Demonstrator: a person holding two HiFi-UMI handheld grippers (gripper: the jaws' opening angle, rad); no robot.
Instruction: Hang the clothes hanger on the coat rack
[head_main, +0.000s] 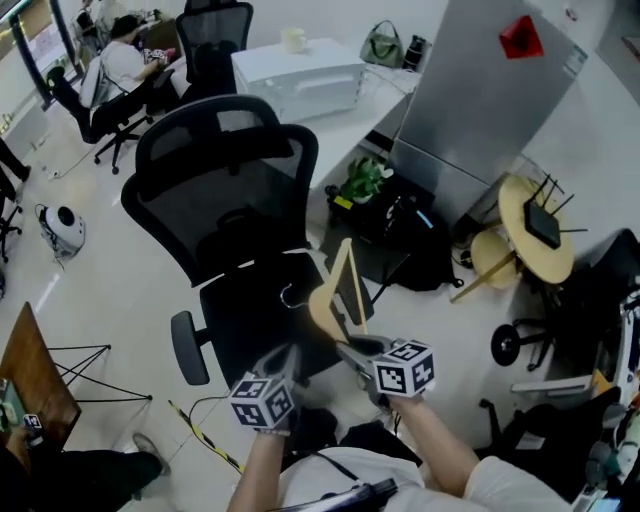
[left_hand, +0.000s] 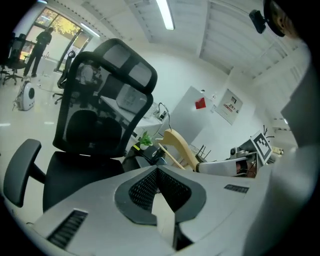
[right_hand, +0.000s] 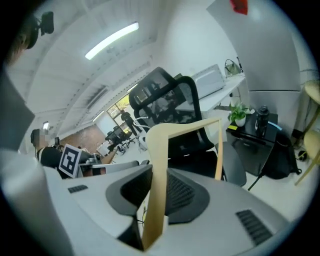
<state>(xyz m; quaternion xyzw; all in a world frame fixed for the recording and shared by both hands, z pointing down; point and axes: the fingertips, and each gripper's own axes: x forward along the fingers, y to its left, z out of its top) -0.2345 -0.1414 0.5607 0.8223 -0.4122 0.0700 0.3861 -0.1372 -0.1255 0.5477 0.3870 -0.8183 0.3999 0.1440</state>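
The pale wooden clothes hanger with a thin metal hook (head_main: 322, 300) is held up in the air at the middle of the head view, in front of the black mesh office chair (head_main: 230, 200), which stands toward 11 o'clock from it. The right gripper (head_main: 350, 347) is clenched on one flat wooden arm, near its lower end. The shoulder bend rises toward 12 o'clock and the hook points toward 9 o'clock. The left gripper (head_main: 285, 358), at 8 o'clock from the hanger, has its jaws together, and no part of the hanger is seen between them.

The hanger is judged to be light and stiff, so a firm pinch should be borne without bending or damage. Its smooth wood may slip or swing round in a grip this far off centre. A hold nearer the neck, below the hook, is judged steadier, with the hook left free. No coat rack can be made out for certain.
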